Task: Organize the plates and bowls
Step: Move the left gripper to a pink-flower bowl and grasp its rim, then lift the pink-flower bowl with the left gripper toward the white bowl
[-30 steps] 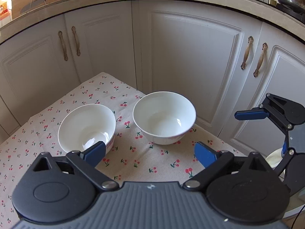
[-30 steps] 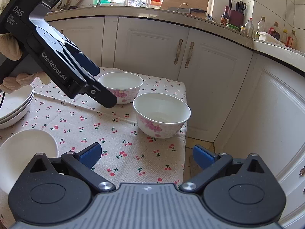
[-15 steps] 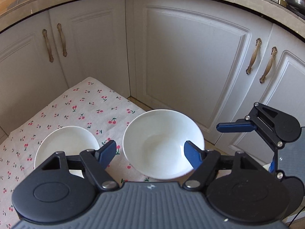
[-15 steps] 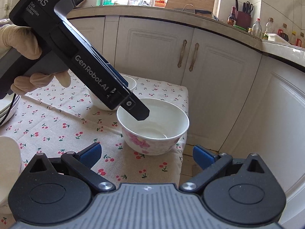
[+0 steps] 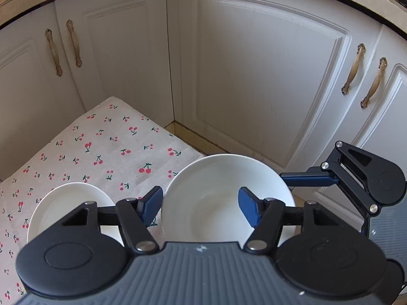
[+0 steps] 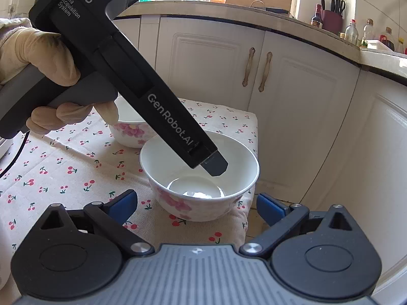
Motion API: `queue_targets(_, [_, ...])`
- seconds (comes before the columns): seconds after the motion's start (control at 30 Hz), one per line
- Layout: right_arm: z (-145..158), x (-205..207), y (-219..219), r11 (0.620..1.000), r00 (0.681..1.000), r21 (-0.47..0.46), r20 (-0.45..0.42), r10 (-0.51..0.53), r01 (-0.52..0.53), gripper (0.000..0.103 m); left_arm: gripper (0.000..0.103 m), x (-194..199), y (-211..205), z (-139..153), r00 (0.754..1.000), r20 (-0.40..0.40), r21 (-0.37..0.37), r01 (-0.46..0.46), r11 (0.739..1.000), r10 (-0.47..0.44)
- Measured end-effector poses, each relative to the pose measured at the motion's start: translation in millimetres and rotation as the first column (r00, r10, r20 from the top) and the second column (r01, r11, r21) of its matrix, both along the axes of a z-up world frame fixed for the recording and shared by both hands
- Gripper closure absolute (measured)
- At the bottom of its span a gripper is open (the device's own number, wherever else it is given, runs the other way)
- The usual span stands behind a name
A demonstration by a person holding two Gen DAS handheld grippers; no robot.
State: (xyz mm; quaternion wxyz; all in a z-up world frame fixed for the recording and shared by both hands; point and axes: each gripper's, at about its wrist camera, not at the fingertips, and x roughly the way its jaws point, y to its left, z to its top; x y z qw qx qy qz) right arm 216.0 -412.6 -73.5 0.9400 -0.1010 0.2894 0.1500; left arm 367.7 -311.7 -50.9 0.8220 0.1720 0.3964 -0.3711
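Two white bowls with pink flowers stand on the cherry-print tablecloth. The near bowl sits at the table's corner. My left gripper is open, with one finger outside the bowl's left rim and the other finger inside the bowl. In the right wrist view the left gripper dips into that bowl from above. The second bowl stands behind it. My right gripper is open and empty, just in front of the near bowl.
White cabinet doors with brass handles stand close behind the table. The floor gap lies past the table's edge. The countertop carries bottles, a knife block and a cutting board.
My left gripper has moved down and forward over the near bowl, and its fingers have narrowed around the left rim. My right gripper has moved closer to the same bowl.
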Motion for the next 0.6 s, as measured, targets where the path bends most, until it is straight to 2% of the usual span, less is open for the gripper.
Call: queue_targets(0.6, [0.9, 8.0, 3.4, 1.0, 1.0, -0.007, 0.011, -0.001, 0.001, 0.009, 0.044, 5.7, -0.4, -8.6, 1.0, -0.03, 0.01, 0.0, 1.0, 0.0])
